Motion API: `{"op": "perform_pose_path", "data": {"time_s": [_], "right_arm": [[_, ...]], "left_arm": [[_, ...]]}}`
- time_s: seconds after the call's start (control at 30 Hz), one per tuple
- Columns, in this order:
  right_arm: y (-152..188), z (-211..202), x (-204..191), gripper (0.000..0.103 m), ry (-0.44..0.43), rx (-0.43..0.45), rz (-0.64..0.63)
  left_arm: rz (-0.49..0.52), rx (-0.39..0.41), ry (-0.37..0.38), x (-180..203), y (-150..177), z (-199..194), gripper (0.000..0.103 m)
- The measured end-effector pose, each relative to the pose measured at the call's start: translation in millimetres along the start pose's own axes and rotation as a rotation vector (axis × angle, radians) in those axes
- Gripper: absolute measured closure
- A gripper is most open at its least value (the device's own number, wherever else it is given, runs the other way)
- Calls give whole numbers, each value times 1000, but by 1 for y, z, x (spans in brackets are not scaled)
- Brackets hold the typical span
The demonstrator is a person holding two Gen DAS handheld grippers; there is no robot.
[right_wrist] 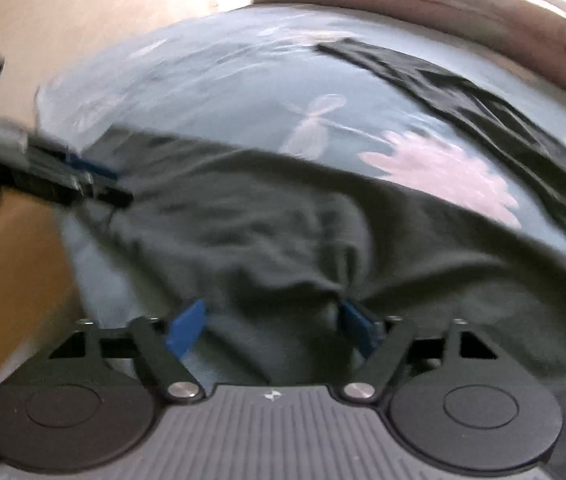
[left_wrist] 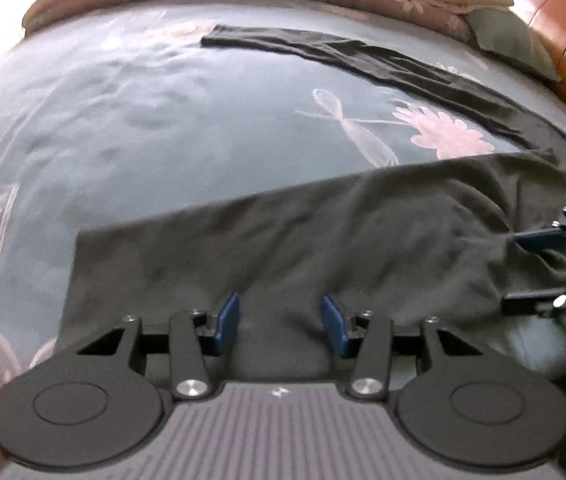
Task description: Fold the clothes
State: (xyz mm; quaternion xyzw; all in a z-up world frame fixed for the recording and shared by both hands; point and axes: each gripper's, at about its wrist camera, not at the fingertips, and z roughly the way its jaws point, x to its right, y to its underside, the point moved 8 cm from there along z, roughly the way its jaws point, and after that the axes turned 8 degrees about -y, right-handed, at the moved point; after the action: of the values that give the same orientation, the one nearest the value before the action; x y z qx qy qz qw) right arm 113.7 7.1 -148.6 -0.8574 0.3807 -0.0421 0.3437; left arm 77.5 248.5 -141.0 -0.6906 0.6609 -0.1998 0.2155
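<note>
Black garment (left_wrist: 323,232), grey-blue floral bedspread (left_wrist: 143,120)

1. The dark grey cotton garment (left_wrist: 283,232) runs off the right edge in the left wrist view; its full shape cannot be told.
2. The right wrist view is motion-blurred; the black-and-blue left gripper (right_wrist: 83,176) smears at the left edge, its jaws unreadable there.
3. The brown leather headboard (left_wrist: 563,20) is cut off by the corner.
</note>
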Motion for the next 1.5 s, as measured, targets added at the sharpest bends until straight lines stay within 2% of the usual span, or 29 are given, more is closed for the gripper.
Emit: {"op": "perform_pose_path", "data": {"time_s": [0.07, 0.13, 0.17, 0.23, 0.33, 0.43, 0.5, 0.57, 0.63, 0.7, 0.8, 0.93, 1.03, 1.1, 1.17, 1.27, 1.33, 1.4, 1.5], "right_arm": [[-8, -4, -4, 26, -33, -2, -4], [-19, -13, -6, 26, -81, 13, 9], [-23, -15, -6, 26, -68, 27, 1], [-31, -17, -5, 26, -48, 53, -9], [-29, 1, -11, 26, -100, 27, 31], [-18, 17, -28, 11, -195, -22, 71], [-19, 18, -43, 11, -294, -28, 94], [-26, 12, -44, 13, -295, -16, 73], [-32, 0, -36, 13, -264, 16, 64], [-36, -21, -12, 13, -195, 63, 84], [-30, -56, 34, 13, -78, 121, 146], [-15, -96, 111, 13, 81, 166, 282], [-3, -118, 165, 13, 140, 207, 401], [0, -118, 187, 13, 140, 226, 446], [-1, -111, 195, 13, 127, 234, 457], [-1, -91, 205, 13, 110, 209, 467], [5, -72, 213, 13, 109, 167, 483], [3, -60, 220, 7, 119, 195, 458], [-12, -48, 231, 5, 147, 191, 430]], "left_arm": [[-23, -8, -25, -8, -5, -6, 57], [-2, 50, -26, -9, -16, -10, 56], [-3, 57, -14, -8, -18, -8, 54], [-20, 47, 11, -6, -21, 0, 53], [-40, 17, 8, -8, -12, 15, 54], [-42, 4, -3, -13, 0, 5, 51], [-37, -36, -21, -18, 6, -1, 51], [-16, -59, -47, -21, 5, -6, 52], [9, -26, -81, -20, -3, -13, 52], [25, 17, -52, -6, -17, -18, 51], [72, 75, 75, 38, -39, -19, 47], [147, 113, 237, 111, -60, -12, 46], [159, 112, 354, 161, -69, -4, 46], [166, 98, 398, 182, -68, 2, 46], [176, 62, 413, 194, -64, 16, 46], [150, 6, 405, 189, -49, 32, 46], [103, -21, 433, 178, -41, 30, 44], [47, -47, 458, 166, -35, 26, 44], [59, -70, 444, 161, -28, 21, 44]]}}
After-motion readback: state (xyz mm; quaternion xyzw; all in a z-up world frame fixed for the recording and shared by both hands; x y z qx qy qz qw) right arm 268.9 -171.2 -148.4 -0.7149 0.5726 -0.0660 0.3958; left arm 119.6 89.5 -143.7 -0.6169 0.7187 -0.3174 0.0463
